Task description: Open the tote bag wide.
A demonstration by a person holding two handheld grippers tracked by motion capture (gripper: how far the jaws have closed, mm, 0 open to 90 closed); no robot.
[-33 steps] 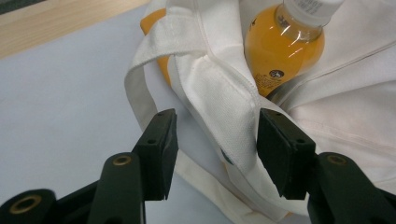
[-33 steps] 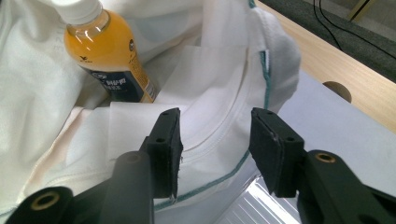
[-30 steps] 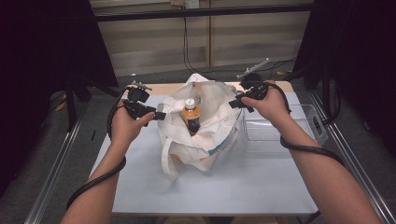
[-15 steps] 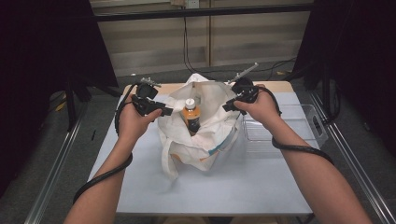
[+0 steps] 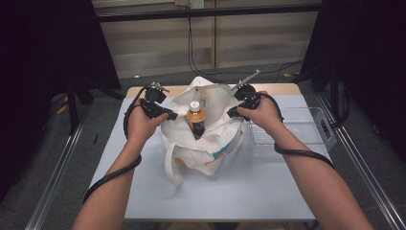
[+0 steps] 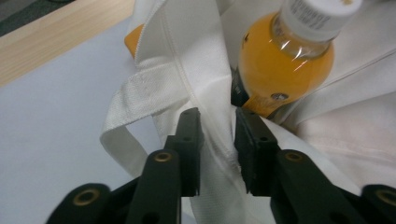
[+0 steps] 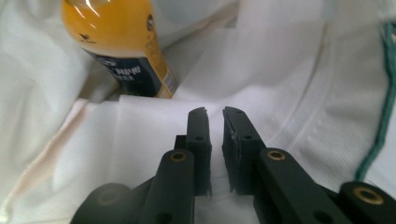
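White tabletop (image 5: 143,191); both grippers' fingers (image 6: 189,140) closing, pinching tote bag (image 5: 201,148) rim.

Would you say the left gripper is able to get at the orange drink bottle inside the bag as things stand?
Probably not right away. The left gripper has been closing, with the rim of the white tote bag between its jaws. The orange drink bottle stands just beyond that cloth, uncovered on top, so the gripper would need to let go first.

We count one white cloth tote bag (image 5: 203,143) between our two grippers, and one orange-juice bottle (image 5: 195,118) inside it, ahead of both sets of jaws. One clear plastic bin (image 5: 306,132) sits just outboard of our right gripper (image 5: 233,112).
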